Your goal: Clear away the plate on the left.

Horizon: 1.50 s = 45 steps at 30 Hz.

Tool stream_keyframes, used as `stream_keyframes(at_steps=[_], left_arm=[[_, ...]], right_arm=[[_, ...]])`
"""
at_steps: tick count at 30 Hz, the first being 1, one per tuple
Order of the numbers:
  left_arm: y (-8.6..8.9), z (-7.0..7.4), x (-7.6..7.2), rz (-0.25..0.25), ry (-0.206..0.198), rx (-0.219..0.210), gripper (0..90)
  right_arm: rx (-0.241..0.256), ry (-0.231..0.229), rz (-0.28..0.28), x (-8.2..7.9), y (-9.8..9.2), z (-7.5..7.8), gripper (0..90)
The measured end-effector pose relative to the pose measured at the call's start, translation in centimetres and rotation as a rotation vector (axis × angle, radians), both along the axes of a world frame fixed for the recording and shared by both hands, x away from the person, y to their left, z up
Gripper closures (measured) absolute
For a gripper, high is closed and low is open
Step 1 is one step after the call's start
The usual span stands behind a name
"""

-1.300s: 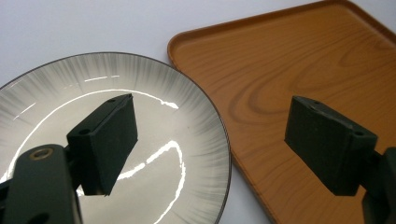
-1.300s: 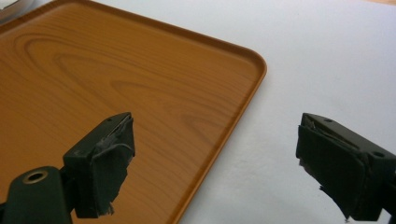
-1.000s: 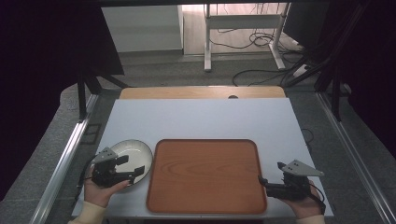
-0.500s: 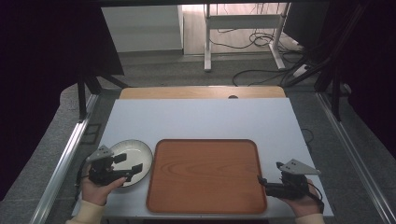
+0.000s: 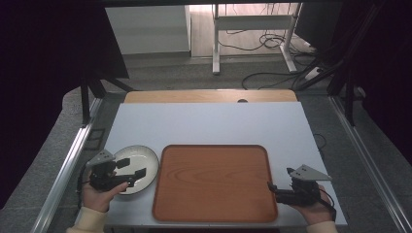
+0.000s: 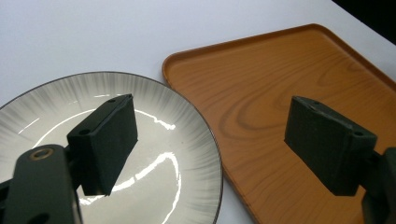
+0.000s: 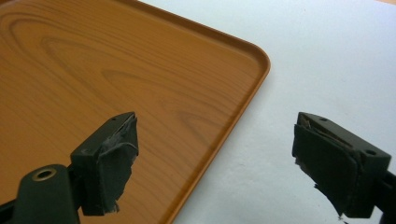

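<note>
A white plate [image 5: 145,156] with a grey streaked rim lies at the table's front left, close beside a brown wooden tray [image 5: 214,182] with a narrow strip of table between them. My left gripper [image 5: 131,167] hovers open over the plate. In the left gripper view, the gripper [image 6: 217,140] has one jaw against the plate [image 6: 154,116] and the other against the tray [image 6: 261,84], holding nothing. My right gripper [image 5: 281,178] is open at the tray's front right edge. In the right gripper view, the gripper [image 7: 222,156] straddles the tray [image 7: 116,65] rim, with one jaw over wood and one over table.
The white table [image 5: 209,124] stretches beyond the tray to a wooden strip [image 5: 209,96] at the back. A metal rail [image 5: 68,170] runs along the left side. Cables and a desk frame [image 5: 252,34] stand on the floor behind.
The left gripper has drifted slightly left over the plate. The right gripper has barely shifted. Both stay open.
</note>
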<state>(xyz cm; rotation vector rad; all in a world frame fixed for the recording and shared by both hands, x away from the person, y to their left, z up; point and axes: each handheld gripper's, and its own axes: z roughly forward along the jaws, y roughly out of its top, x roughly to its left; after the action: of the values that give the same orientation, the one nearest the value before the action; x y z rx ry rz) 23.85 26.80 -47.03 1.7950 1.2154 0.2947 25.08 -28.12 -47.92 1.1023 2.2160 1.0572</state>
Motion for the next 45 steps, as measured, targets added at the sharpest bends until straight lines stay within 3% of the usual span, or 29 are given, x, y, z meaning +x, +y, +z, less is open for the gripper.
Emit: stream_keyframes(at_steps=[8, 11, 23, 26, 27, 29, 33, 36, 43, 45], left_arm=[[-0.3, 0.5, 0.7, -0.005, -0.017, 0.035, 16.7], [-0.2, 0.4, 1.5, 0.006, -0.012, 0.075, 16.8], [0.6, -0.2, 3.0, 0.044, 0.012, 0.105, 19.6], [1.2, -0.7, 3.4, 0.078, 0.023, 0.107, 20.8], [1.3, -0.9, 3.5, 0.108, 0.012, 0.157, 21.5], [1.6, -1.2, 3.6, 0.101, 0.023, 0.119, 22.0], [2.3, -1.8, 3.8, 0.117, 0.046, 0.118, 22.1], [3.4, -2.0, 3.8, 0.142, 0.047, 0.090, 22.3], [4.4, -2.2, 4.1, 0.161, 0.043, 0.108, 22.6], [4.9, -2.4, 4.2, 0.172, 0.041, 0.121, 26.4]], right_arm=[[0.002, -0.004, 0.002, 0.1, -0.1, 0.0, 15.1], [-0.001, -0.004, 0.002, 0.1, -0.1, 0.0, 15.1], [-0.004, -0.001, 0.001, 0.1, -0.2, 0.0, 15.1], [-0.001, 0.000, -0.004, 0.2, -0.2, 0.0, 15.1], [-0.003, 0.002, -0.006, 0.3, -0.3, 0.0, 15.1], [-0.006, 0.003, -0.005, 0.3, -0.4, -0.1, 15.1], [-0.004, 0.005, -0.007, 0.4, -0.4, -0.1, 15.2], [-0.011, 0.005, -0.004, 0.4, -0.4, -0.1, 15.2], [-0.019, 0.009, -0.009, 0.5, -0.6, -0.2, 15.1], [-0.020, 0.008, -0.011, 0.4, -0.7, -0.2, 15.2]])
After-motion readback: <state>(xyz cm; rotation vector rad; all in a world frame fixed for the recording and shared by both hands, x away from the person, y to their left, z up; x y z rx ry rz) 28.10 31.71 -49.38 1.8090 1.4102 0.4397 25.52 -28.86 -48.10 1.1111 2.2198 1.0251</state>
